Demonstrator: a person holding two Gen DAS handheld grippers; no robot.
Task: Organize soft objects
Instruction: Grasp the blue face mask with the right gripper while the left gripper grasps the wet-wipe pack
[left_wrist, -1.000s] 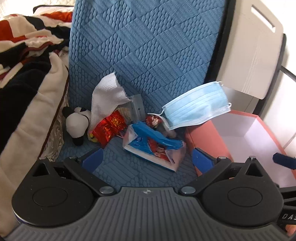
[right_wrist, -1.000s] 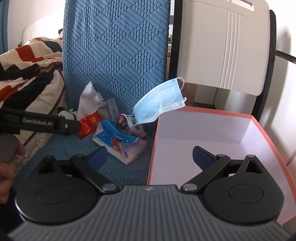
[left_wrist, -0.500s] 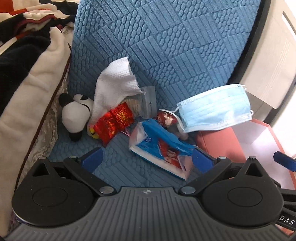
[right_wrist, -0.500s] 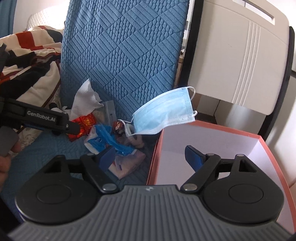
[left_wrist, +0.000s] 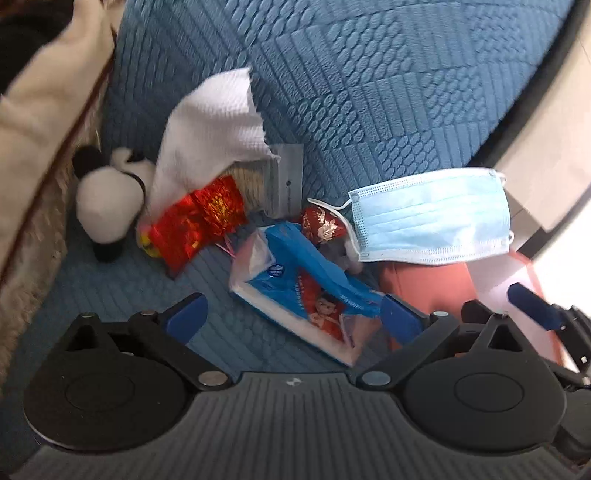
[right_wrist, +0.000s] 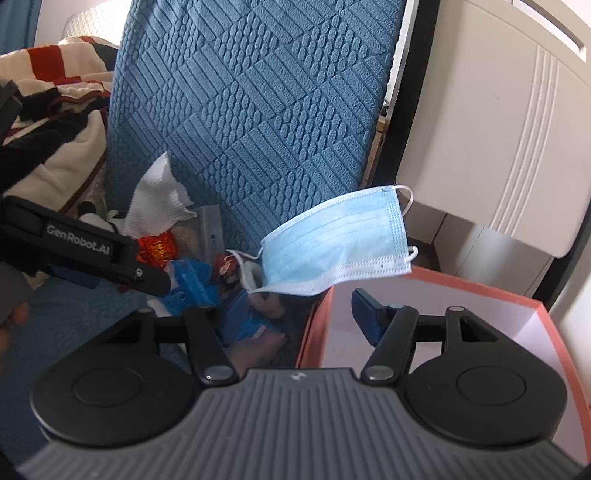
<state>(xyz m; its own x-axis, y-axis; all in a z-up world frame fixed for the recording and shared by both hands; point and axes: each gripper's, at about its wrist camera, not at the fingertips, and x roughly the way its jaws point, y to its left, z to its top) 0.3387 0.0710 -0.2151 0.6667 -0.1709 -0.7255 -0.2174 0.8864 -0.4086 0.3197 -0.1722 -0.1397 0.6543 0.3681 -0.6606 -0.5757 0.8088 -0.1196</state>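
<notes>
On the blue quilted seat lies a pile: a panda plush (left_wrist: 107, 195), a white paper towel (left_wrist: 210, 129), a red foil packet (left_wrist: 195, 225) and a blue tissue pack (left_wrist: 295, 291). A light blue face mask (left_wrist: 432, 218) rests over the corner of an orange box (left_wrist: 424, 284). My left gripper (left_wrist: 291, 317) is open low over the seat, with the tissue pack between its fingers, untouched. My right gripper (right_wrist: 301, 314) hangs under the mask (right_wrist: 332, 243). Its jaws are closing astride the box's left wall (right_wrist: 314, 325), pressing nothing.
A striped blanket (right_wrist: 55, 122) is heaped at the left of the seat. The upright blue backrest (right_wrist: 258, 110) stands right behind the pile. A white cabinet (right_wrist: 498, 129) rises behind the box, whose white inside (right_wrist: 461, 317) holds nothing in view.
Both grippers have sunk and come closer to the pile. The right jaws have narrowed. The left jaws stayed wide, and the tissue pack now lies between them.
</notes>
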